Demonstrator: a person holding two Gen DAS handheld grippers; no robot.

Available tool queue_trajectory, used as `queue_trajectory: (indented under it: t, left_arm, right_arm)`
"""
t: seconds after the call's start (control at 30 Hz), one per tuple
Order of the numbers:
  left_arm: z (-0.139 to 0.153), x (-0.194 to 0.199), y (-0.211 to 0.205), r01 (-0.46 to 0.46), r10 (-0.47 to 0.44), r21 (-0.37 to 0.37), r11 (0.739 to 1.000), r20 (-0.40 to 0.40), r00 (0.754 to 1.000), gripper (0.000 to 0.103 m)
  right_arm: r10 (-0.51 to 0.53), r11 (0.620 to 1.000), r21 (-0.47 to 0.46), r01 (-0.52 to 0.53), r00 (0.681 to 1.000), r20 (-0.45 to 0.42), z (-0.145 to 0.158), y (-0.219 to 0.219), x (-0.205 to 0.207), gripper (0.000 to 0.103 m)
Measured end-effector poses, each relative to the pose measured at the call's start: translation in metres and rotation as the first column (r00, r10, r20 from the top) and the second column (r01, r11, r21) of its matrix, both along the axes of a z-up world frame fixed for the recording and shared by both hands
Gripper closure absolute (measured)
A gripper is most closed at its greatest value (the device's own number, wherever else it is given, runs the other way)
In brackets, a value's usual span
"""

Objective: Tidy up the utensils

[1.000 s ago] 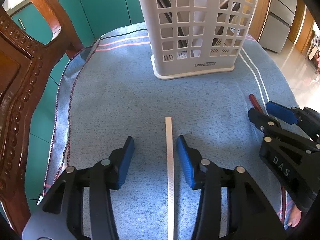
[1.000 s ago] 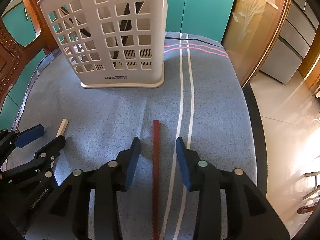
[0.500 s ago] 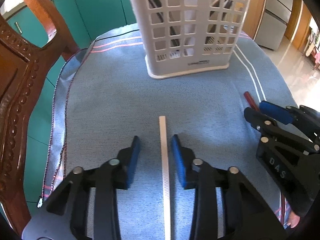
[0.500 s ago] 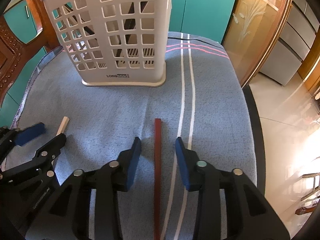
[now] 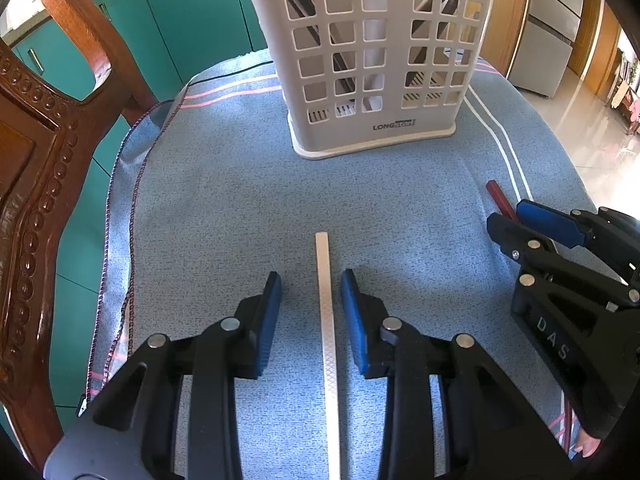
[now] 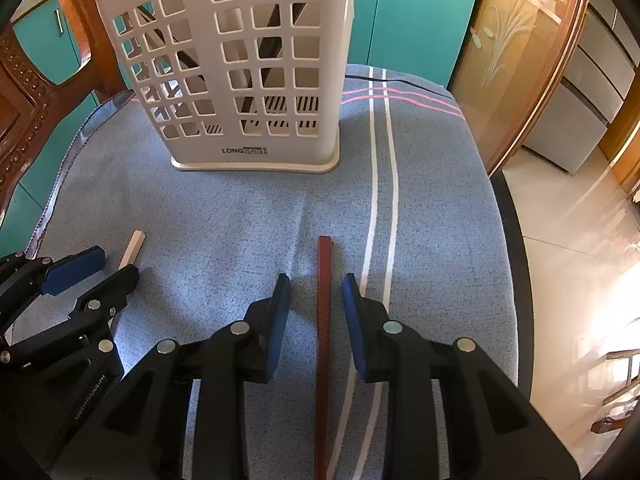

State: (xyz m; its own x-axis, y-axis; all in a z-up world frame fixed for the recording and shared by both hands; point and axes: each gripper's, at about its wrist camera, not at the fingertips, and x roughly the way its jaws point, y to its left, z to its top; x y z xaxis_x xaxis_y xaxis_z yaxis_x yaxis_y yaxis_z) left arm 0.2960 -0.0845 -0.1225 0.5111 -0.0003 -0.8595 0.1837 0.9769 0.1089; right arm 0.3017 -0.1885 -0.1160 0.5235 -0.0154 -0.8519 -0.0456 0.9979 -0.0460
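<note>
Cloth edge left, clear middle | left gripper apart astride white stick | right gripper apart astride red stick

A white lattice basket stands on blue speckled cloth with white and pink stripes.

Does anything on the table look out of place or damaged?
Only two chopsticks, one white and one red, lie loose on the blue cloth instead of in the basket. Nothing looks damaged or spilled.
</note>
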Motion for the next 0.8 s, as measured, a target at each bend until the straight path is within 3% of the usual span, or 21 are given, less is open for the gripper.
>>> queue_trajectory:
  t: [0.13,0.33,0.8]
  left_arm:
    - [-0.0006,0.0014,-0.0012,0.014,-0.014,-0.026,1.0,-0.008,1.0,0.085]
    - [-0.0014,0.0007,-0.0075,0.024,-0.024,-0.025,0.999,-0.006,1.0,0.092]
    - [-0.0005,-0.0001,-0.0071,0.04,-0.041,-0.024,0.999,-0.008,0.999,0.095]
  right_arm:
    - [0.011,1.0,0.013,-0.011,1.0,0.0,0.0001,0.0024,-0.0007,0.084]
    - [0.027,0.999,0.018,-0.027,1.0,0.003,0.0004,0.0065,-0.0025,0.096]
    - [0.033,0.999,0.012,-0.033,0.999,0.0,0.0014,0.0047,-0.003,0.096]
